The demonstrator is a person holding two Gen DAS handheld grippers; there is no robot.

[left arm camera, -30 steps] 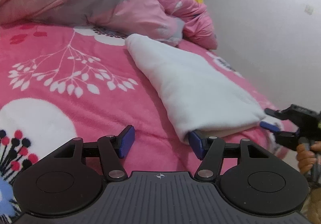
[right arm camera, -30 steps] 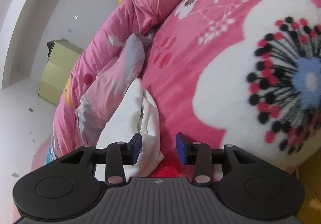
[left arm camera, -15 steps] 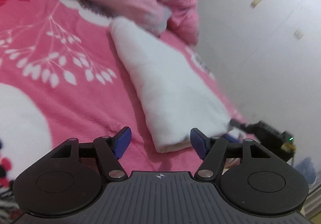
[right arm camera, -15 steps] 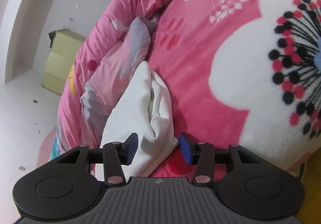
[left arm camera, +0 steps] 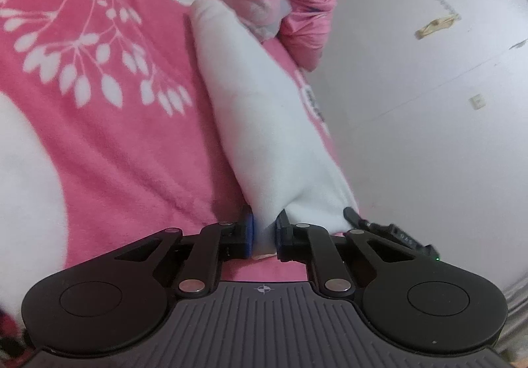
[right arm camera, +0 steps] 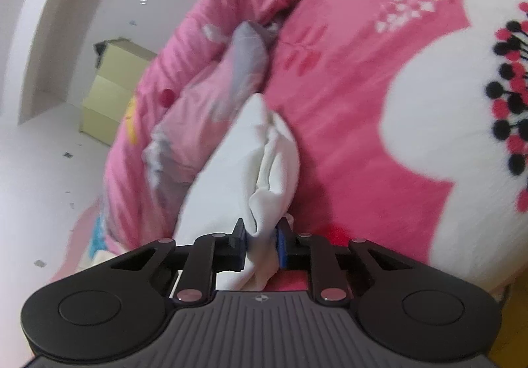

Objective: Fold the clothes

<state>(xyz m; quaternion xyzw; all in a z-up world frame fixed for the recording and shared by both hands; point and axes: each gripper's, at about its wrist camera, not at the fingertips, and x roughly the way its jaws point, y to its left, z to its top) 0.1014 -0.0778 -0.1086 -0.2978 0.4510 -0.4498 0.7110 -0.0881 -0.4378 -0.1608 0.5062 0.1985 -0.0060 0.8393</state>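
A white folded garment [left arm camera: 264,117] lies lengthwise along the right side of the pink flowered bed [left arm camera: 99,150]. My left gripper [left arm camera: 264,234] is shut on its near end, with cloth pinched between the blue pads. In the right wrist view the same white garment [right arm camera: 244,176] shows bunched folds, and my right gripper [right arm camera: 261,244] is shut on its near corner. The tip of the right gripper [left arm camera: 389,229] shows at the right in the left wrist view, just beside the garment's end.
A crumpled pink and grey quilt [right arm camera: 211,94] is piled against the garment's far end and side. A white wall [left arm camera: 429,104] runs close along the bed's edge. A yellow-green box [right arm camera: 112,94] stands on the white floor beyond the quilt.
Both grippers moved in onto the near end of the white garment and went from open to shut on it. The garment's end is now gathered and slightly raised.
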